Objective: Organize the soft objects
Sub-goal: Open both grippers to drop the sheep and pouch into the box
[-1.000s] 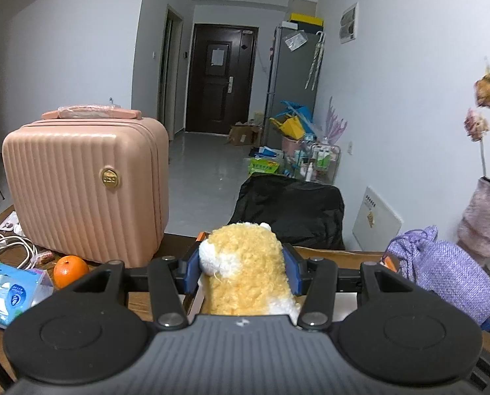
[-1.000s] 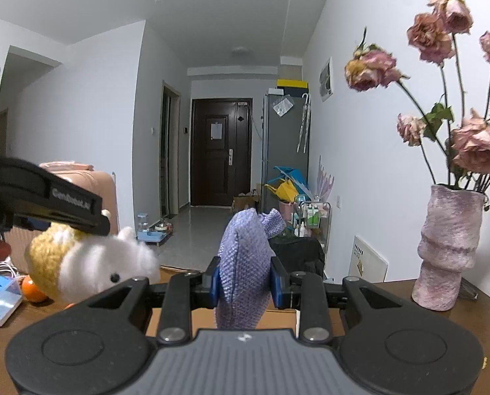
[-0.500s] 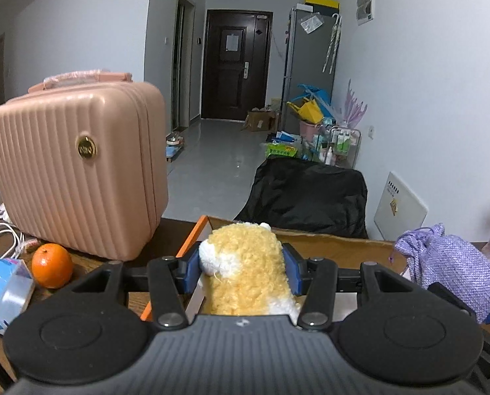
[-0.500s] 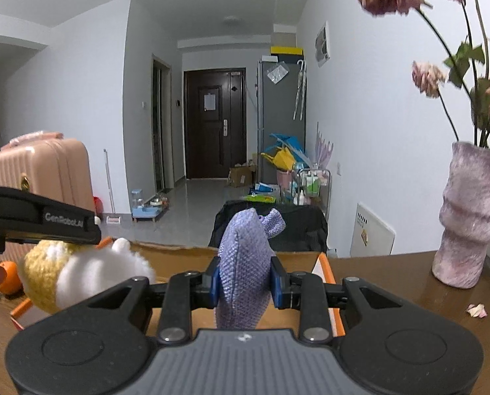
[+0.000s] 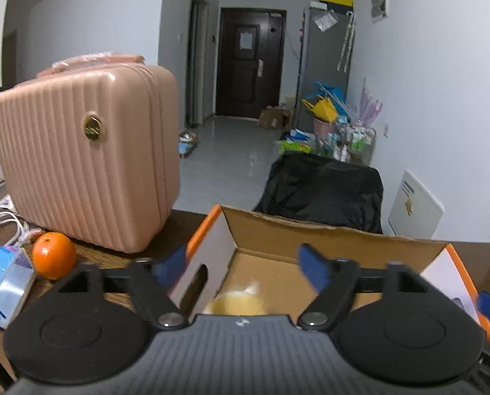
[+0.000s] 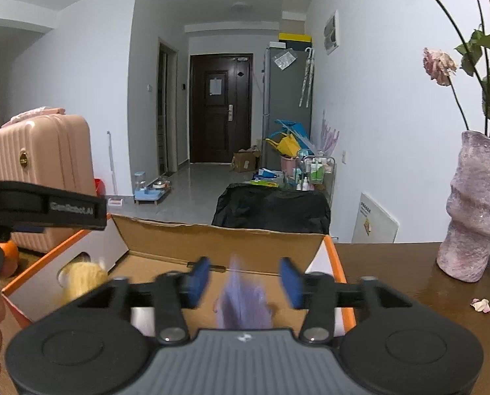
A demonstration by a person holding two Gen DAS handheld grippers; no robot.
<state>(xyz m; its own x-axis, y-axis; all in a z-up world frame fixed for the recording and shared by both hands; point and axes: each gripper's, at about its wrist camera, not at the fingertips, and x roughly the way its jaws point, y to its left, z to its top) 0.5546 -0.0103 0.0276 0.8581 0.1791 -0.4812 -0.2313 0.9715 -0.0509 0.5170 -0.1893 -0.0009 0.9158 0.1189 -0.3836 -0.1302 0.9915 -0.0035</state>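
A blurred yellow plush toy (image 5: 236,302) and a blurred lilac woven pouch (image 6: 245,299) lie loose inside the open brown cardboard box (image 5: 327,235). Above them, the left gripper (image 5: 241,263) and right gripper (image 6: 243,283) are opening, pads clear of both.

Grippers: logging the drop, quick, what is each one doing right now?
Left gripper: opening, yellow plush toy loose below the fingers.
Right gripper: opening, purple pouch between the fingers, untouched.

Ribbed pink suitcase (image 5: 84,168), lilac pouch (image 6: 243,299)
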